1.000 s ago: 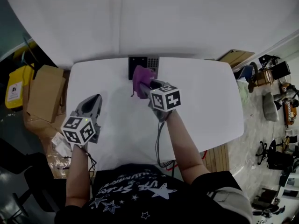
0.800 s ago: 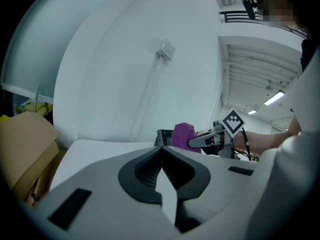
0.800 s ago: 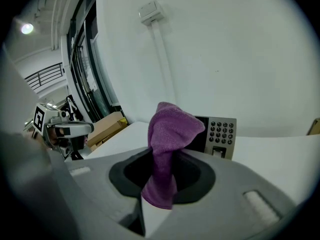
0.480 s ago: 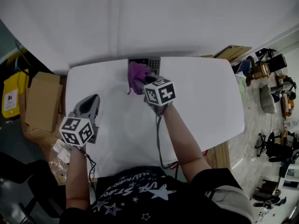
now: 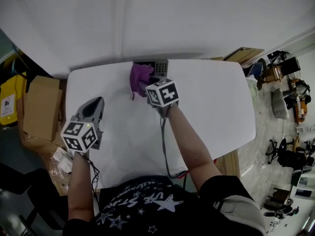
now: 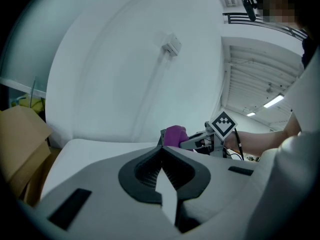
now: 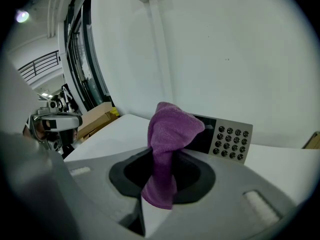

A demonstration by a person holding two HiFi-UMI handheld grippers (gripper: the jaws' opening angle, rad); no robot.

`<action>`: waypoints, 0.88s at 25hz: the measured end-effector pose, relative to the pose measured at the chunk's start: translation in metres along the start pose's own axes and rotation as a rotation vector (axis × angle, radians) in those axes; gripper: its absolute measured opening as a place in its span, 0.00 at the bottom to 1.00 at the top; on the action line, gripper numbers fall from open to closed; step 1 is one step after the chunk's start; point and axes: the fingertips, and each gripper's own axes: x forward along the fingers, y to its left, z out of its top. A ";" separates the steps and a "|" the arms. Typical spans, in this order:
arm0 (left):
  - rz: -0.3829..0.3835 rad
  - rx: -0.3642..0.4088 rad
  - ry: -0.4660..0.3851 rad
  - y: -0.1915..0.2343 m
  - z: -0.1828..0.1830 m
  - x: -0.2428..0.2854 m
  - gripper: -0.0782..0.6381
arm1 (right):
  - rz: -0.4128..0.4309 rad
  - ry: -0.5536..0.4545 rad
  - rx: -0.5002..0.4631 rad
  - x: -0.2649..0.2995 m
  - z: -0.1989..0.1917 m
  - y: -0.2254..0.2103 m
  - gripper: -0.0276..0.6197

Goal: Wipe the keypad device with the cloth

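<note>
The keypad device [image 5: 156,67] stands at the far edge of the white table [image 5: 211,112], against the wall; its dark screen and grey button panel [image 7: 230,136] face me. A purple cloth [image 5: 139,77] is pinched in my right gripper [image 5: 145,86], bunched up just in front of the device's screen side [image 7: 172,129]. Whether the cloth touches the device, I cannot tell. My left gripper [image 5: 94,108] hovers over the table's left part, jaws shut with nothing between them [image 6: 161,154]. From the left gripper view the cloth [image 6: 174,134] shows ahead.
Cardboard boxes [image 5: 42,107] stand on the floor left of the table. A white wall [image 5: 157,18] rises right behind the device. Chairs and clutter [image 5: 290,92] fill the floor at the right.
My right gripper has carried the cloth forward and a little left, up to the keypad device. The left gripper has stayed about where it was.
</note>
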 end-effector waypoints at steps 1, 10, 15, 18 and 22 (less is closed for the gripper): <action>0.001 -0.003 0.000 0.000 0.000 0.001 0.12 | 0.000 0.003 0.002 0.002 -0.001 -0.001 0.19; 0.003 -0.006 0.019 -0.007 -0.003 0.009 0.12 | -0.026 -0.005 0.049 0.003 -0.005 -0.024 0.19; 0.001 0.002 0.027 -0.014 -0.004 0.018 0.12 | -0.034 -0.015 0.071 -0.003 -0.009 -0.041 0.19; -0.001 0.006 0.032 -0.021 -0.004 0.023 0.12 | -0.049 -0.015 0.089 -0.010 -0.013 -0.053 0.19; -0.005 0.010 0.041 -0.031 -0.007 0.029 0.12 | -0.060 -0.015 0.103 -0.017 -0.019 -0.067 0.19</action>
